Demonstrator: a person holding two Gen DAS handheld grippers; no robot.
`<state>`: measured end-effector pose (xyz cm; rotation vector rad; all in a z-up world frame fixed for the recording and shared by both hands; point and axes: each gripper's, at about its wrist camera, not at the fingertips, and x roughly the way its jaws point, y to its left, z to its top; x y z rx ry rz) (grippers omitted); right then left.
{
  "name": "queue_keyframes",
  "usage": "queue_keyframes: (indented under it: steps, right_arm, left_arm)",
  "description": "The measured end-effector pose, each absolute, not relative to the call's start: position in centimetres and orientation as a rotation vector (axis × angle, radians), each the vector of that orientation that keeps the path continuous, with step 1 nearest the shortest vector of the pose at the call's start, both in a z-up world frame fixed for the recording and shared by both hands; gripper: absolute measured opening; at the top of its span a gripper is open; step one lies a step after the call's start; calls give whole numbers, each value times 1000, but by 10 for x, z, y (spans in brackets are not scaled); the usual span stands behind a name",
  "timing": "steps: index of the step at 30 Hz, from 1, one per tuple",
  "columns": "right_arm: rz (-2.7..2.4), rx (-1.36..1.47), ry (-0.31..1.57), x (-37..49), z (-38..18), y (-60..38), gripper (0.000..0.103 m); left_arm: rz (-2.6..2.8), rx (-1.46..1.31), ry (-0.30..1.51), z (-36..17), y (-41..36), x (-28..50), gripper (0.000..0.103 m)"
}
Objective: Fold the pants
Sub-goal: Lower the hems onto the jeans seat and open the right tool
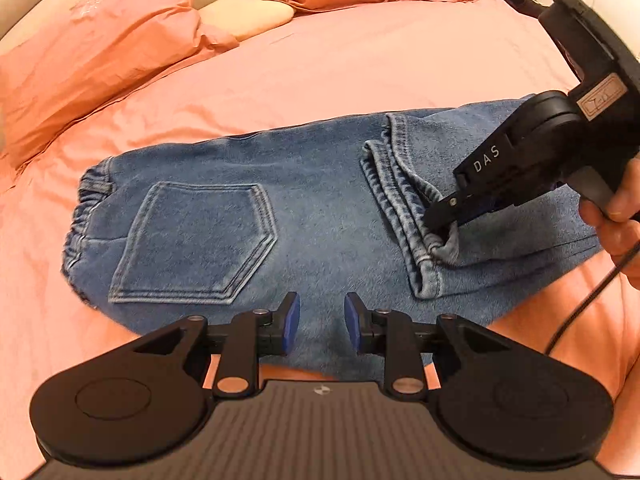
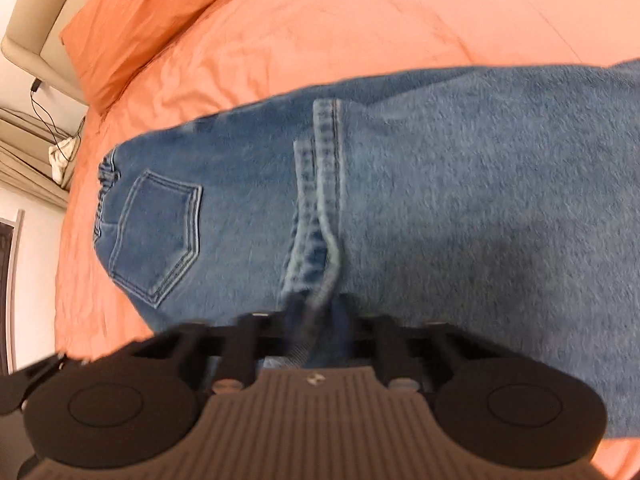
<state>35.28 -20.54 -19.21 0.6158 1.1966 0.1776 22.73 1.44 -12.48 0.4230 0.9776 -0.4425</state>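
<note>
The blue denim pants (image 1: 304,208) lie folded on the bed's salmon bedspread (image 1: 360,68), the elastic waistband and back pocket (image 1: 192,244) off to the left of both tongs and the leg hems (image 1: 404,204) doubled back on top of the cloth.

The left tongs (image 1: 322,322) hang just over the near edge of the pants, their blue pads (image 1: 292,318) apart with only bare denim showing in the gap; nothing is gripped.

The right tongs (image 1: 438,222) reach in from the right, held by a hand (image 1: 618,216) that the frame edge cuts off. Their tips are together, clamped on the bunched corner of the hems, which puckers up around them. In the right wrist view the picture is smeared, and the tips of the right tongs (image 2: 316,328) are buried in dark folds; the cloth seems pinched there, though the pads themselves cannot be made out.

Beyond the pants, pillows (image 1: 100,40) lie against the headboard. The far right end of the pants is hidden behind the right tongs' body.
</note>
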Motion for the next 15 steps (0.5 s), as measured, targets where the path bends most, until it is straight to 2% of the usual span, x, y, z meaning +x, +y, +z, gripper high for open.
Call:
queue_keyframes:
  steps: [1,9,15]
  right_arm:
    - [177,611,1199,352,-191,-205,0]
    - [348,451,1158,320,-135,-191,0]
    - [248,465,1197,338,-181,-185,0]
  left_arm:
    - [-438,419,976,-123,17,225,32]
    - [-444,302,975,-116,24,230,32]
    - [-435,287,971,-119,21,227,32]
